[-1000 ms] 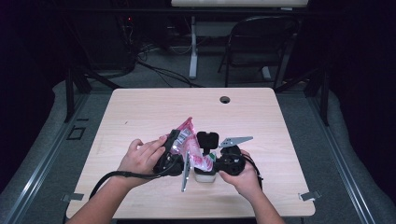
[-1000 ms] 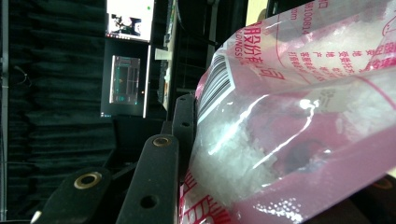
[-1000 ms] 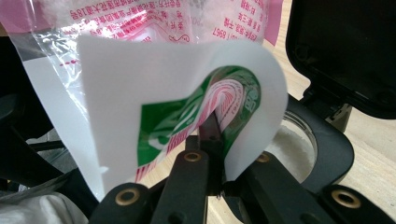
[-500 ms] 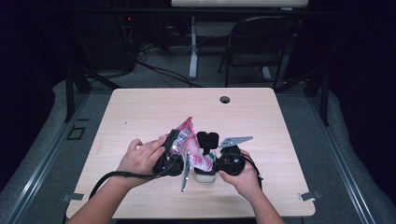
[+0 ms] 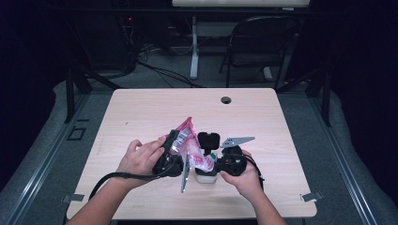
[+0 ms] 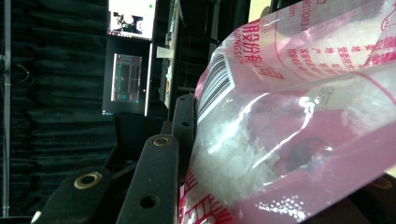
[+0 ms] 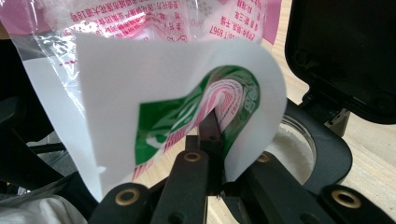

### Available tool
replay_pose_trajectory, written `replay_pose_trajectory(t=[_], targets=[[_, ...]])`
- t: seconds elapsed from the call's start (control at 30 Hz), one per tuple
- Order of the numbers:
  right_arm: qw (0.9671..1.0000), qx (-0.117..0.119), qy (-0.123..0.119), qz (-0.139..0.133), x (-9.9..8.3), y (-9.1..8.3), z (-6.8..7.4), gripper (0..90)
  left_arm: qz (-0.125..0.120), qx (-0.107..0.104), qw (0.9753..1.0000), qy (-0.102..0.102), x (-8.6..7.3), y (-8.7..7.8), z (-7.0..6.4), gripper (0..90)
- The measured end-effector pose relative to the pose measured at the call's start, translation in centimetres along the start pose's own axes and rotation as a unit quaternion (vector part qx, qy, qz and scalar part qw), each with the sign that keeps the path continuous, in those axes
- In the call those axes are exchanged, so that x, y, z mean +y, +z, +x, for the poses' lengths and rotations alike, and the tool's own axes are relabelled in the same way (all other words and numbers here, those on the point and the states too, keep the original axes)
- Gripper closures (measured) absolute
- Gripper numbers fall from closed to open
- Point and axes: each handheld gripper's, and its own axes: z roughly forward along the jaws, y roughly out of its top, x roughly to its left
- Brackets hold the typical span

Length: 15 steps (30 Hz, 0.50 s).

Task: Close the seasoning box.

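Right now, risks first, going left to right. My left gripper (image 5: 174,149) has its fingers (image 6: 154,182) closed against the side of the pink bag (image 5: 190,146), which I'm holding tilted above the table (image 5: 291,136), mouth end down toward the container (image 5: 205,174). The film is slick and the white granules (image 6: 233,154) are piled loosely inside; if they shift all at once, I judge the bag could slide in my grip or dump faster than I want.

My right gripper (image 5: 224,161) has its fingers pinched shut on the folded white-and-green edge of the bag (image 7: 219,98). That edge is bent over itself, so it could fold across the mouth and choke or deflect the stream. Granules would then land on the rim or the table.

Containers: the bag is part full of white granules. The small container sits on the table just under the bag, black lid (image 7: 345,51) flipped up behind it, with white granules already showing inside (image 7: 292,147). Can't tell how full it is.
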Motion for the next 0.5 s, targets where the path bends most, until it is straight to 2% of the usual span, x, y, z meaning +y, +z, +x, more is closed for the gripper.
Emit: replay_pose_trajectory(t=[0.5], targets=[[1.0000, -0.002, -0.001, -0.003, 0.09, -0.35, 0.14, 89.7, 0.002, -0.002, 1.0000, -0.002, -0.32, -0.02, 0.08, 73.9]])
